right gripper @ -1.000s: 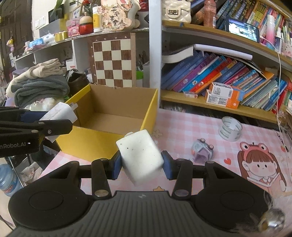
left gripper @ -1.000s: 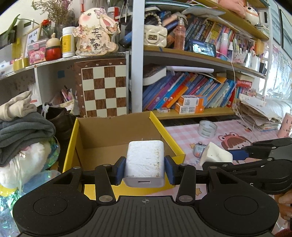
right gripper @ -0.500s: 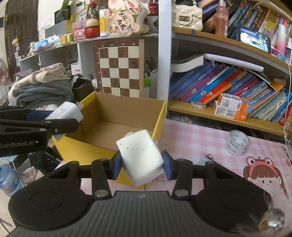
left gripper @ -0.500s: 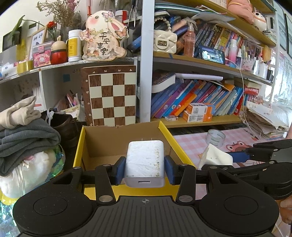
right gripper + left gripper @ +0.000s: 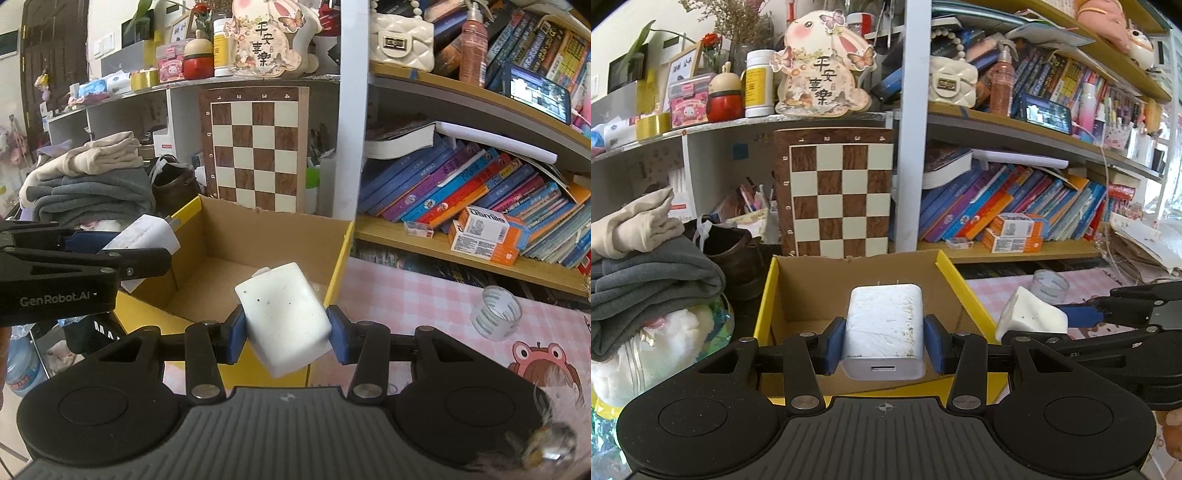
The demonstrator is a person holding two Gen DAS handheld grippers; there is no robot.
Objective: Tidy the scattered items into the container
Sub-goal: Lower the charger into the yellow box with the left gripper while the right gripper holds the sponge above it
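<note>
My left gripper (image 5: 882,345) is shut on a white USB charger (image 5: 884,328), held over the near wall of the yellow cardboard box (image 5: 951,269). My right gripper (image 5: 284,332) is shut on a second white charger (image 5: 284,317), tilted, just above the box's (image 5: 341,251) near right corner. The box interior looks bare brown cardboard. In the left wrist view the right gripper's charger (image 5: 1028,314) shows at the right; in the right wrist view the left gripper's charger (image 5: 144,234) shows at the left, over the box's left wall.
A roll of clear tape (image 5: 496,312) lies on the pink checked tablecloth (image 5: 417,291) to the right of the box. A chessboard (image 5: 836,195) stands behind the box, with bookshelves (image 5: 480,206) beyond. Folded clothes (image 5: 646,258) are piled left of the box.
Both grippers have moved forward and left toward the box, each still holding its charger. The small toy on the tablecloth has dropped out of view.
</note>
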